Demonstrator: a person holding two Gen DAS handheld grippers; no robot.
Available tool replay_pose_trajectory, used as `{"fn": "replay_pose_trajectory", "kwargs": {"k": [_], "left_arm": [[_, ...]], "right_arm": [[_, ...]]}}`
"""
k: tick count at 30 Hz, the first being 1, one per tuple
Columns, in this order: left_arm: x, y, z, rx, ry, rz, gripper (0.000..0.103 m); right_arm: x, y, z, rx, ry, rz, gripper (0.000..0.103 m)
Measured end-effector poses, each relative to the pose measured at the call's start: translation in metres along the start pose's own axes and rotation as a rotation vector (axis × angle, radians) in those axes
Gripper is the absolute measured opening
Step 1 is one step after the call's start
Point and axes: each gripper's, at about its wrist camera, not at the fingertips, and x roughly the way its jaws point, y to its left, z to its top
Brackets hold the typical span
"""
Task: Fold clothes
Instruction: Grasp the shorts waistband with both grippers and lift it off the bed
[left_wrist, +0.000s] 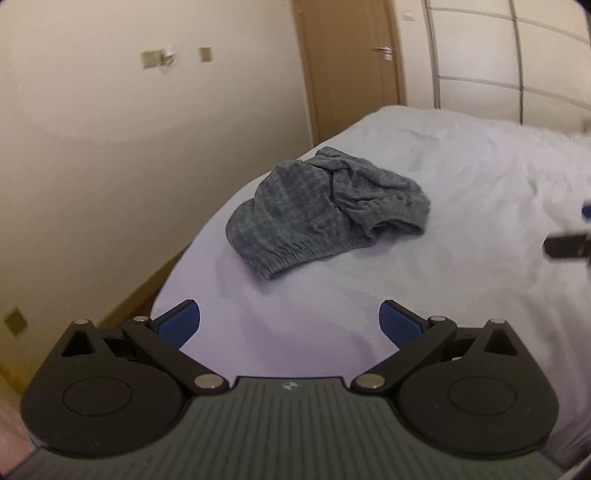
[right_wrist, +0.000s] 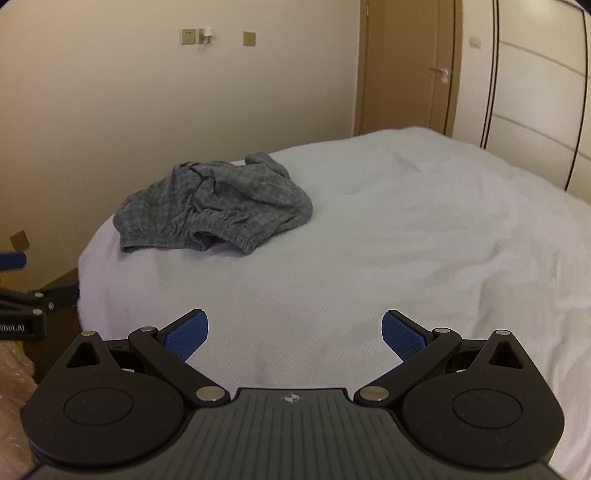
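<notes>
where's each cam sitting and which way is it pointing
Left wrist: rides on the left gripper, open, looking across the bed at the crumpled grey garment, a door beyond; the right gripper's tip shows at the right edge.
Right wrist: rides on the right gripper, open, facing the same way; the garment lies ahead-left, the left gripper at the left edge.
Shared: garment, bed, door, wall.
</notes>
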Motion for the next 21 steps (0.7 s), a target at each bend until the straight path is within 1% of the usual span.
{"fn": "replay_pose_trajectory", "kwargs": {"k": [3,4,5,6,8,9,10,11,13,14,16,18,21], "left_arm": [[0.027,0.008,0.0,0.081,-0.005,-0.024,0.1],[0.036,0.01,0.0,0.115,-0.01,-0.033,0.096],[0.045,0.011,0.0,0.155,-0.016,-0.037,0.095],[0.056,0.012,-0.001,0.196,-0.022,-0.04,0.091],[0.078,0.013,-0.004,0.288,-0.018,-0.041,0.076],[0.089,0.013,-0.006,0.337,-0.015,-0.041,0.074],[0.097,0.012,-0.008,0.387,-0.021,-0.043,0.068],[0.105,0.011,-0.01,0.434,-0.032,-0.04,0.066],[0.119,0.008,-0.015,0.529,-0.063,-0.038,0.066],[0.124,0.006,-0.017,0.587,-0.084,-0.031,0.066],[0.135,-0.001,-0.024,0.737,-0.131,0.007,0.066],[0.147,-0.005,-0.03,0.844,-0.162,0.036,0.066],[0.16,-0.002,-0.029,0.892,-0.177,0.043,0.062]], "right_arm": [[0.016,0.0,0.007,-0.05,-0.015,0.011,0.103],[0.022,0.002,0.01,-0.078,-0.02,0.005,0.103],[0.029,0.003,0.012,-0.109,-0.021,-0.001,0.102],[0.036,0.005,0.014,-0.14,-0.022,-0.006,0.101],[0.052,0.009,0.018,-0.198,-0.029,-0.001,0.096],[0.06,0.012,0.02,-0.222,-0.03,0.006,0.092],[0.069,0.014,0.022,-0.249,-0.033,0.019,0.088],[0.077,0.016,0.024,-0.277,-0.037,0.034,0.083],[0.095,0.024,0.028,-0.346,-0.047,0.04,0.082],[0.105,0.028,0.029,-0.388,-0.051,0.046,0.079],[0.122,0.038,0.03,-0.473,-0.057,0.053,0.079],[0.138,0.049,0.028,-0.575,-0.066,0.045,0.079],[0.158,0.066,0.022,-0.737,-0.095,0.017,0.079]]}}
